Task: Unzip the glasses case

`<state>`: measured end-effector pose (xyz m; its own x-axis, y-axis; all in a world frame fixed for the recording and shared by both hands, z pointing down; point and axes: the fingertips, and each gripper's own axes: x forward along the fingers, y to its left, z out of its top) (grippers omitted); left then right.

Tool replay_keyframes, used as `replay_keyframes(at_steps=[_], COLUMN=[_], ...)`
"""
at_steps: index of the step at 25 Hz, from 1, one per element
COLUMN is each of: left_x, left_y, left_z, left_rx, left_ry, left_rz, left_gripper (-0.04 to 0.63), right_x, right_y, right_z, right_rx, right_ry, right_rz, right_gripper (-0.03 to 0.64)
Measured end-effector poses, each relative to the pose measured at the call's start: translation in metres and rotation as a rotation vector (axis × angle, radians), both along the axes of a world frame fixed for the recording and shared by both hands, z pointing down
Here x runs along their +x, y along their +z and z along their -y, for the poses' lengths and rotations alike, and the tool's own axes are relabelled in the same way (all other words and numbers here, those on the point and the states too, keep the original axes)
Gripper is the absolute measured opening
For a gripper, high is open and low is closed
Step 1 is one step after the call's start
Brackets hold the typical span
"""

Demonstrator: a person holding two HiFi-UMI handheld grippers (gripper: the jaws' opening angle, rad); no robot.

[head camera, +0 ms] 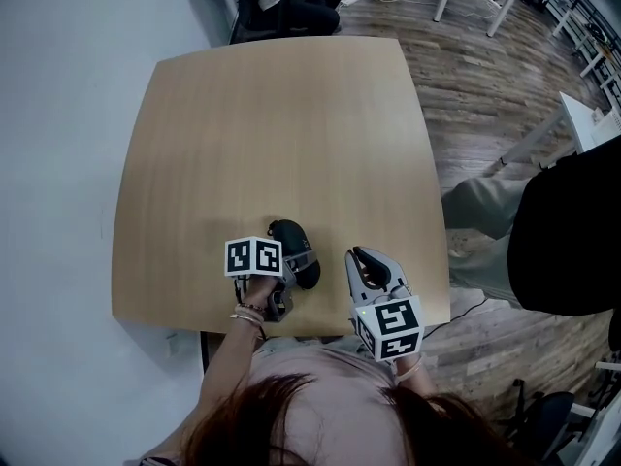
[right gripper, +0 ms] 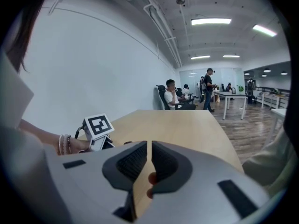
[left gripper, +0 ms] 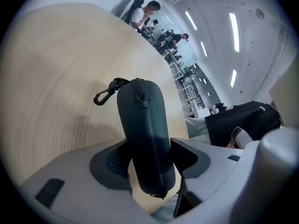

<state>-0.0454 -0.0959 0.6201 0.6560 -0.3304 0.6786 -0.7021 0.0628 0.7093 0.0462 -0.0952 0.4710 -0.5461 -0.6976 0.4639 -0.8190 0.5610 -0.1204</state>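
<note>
The glasses case [left gripper: 142, 134] is dark blue-grey with a zipper along its top edge and a black clip [left gripper: 103, 96] at its far end. It stands on edge on the wooden table [head camera: 272, 134], near the front edge [head camera: 294, 246]. My left gripper [left gripper: 148, 148] has the case's near end between its jaws, and both pads [left gripper: 112, 158] touch its sides. In the head view the left gripper [head camera: 296, 262] sits under its marker cube. To its right, my right gripper [head camera: 364, 260] is shut with nothing in it, just above the table. Its pads [right gripper: 133, 162] are almost together.
The table's front edge [head camera: 291, 330] runs just below both grippers, and a white wall borders its left side. A person in a dark top stands close to the right edge [head camera: 563, 231]. Further people sit on office chairs beyond the far end [right gripper: 170, 94].
</note>
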Motion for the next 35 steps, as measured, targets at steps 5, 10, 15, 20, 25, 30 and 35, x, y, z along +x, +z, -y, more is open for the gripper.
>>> replay_keyframes(at_steps=[5, 10, 15, 20, 25, 30, 35], left_x=[-0.013, -0.021, -0.024, -0.026, -0.035, -0.043, -0.053], left_y=[-0.037, -0.075, -0.112, -0.142, -0.172, -0.204, -0.228], left_z=[0.017, 0.031, 0.038, 0.04, 0.044, 0.042, 0.041], left_rx=[0.107, 0.216, 0.316, 0.4, 0.488, 0.582, 0.656], left_ry=[-0.059, -0.093, -0.13, -0.159, -0.207, -0.235, -0.262], left_rz=[-0.044, -0.086, -0.145, -0.183, -0.241, -0.283, -0.321], left_gripper=[0.262, 0.262, 0.262, 0.262, 0.261, 0.259, 0.259], right_x=[-0.007, -0.018, -0.022, -0.027, -0.039, -0.051, -0.063], right_y=[-0.002, -0.006, -0.012, -0.018, -0.027, -0.038, -0.048], right_z=[-0.002, -0.005, -0.007, -0.011, -0.014, -0.019, -0.025], right_rx=[0.009, 0.021, 0.03, 0.037, 0.047, 0.061, 0.072], right_ry=[-0.013, -0.025, -0.03, -0.045, -0.073, -0.102, -0.134], right_rz=[-0.004, 0.007, 0.023, 0.043, 0.071, 0.105, 0.141], right_gripper=[0.04, 0.04, 0.037, 0.034, 0.034, 0.034, 0.035])
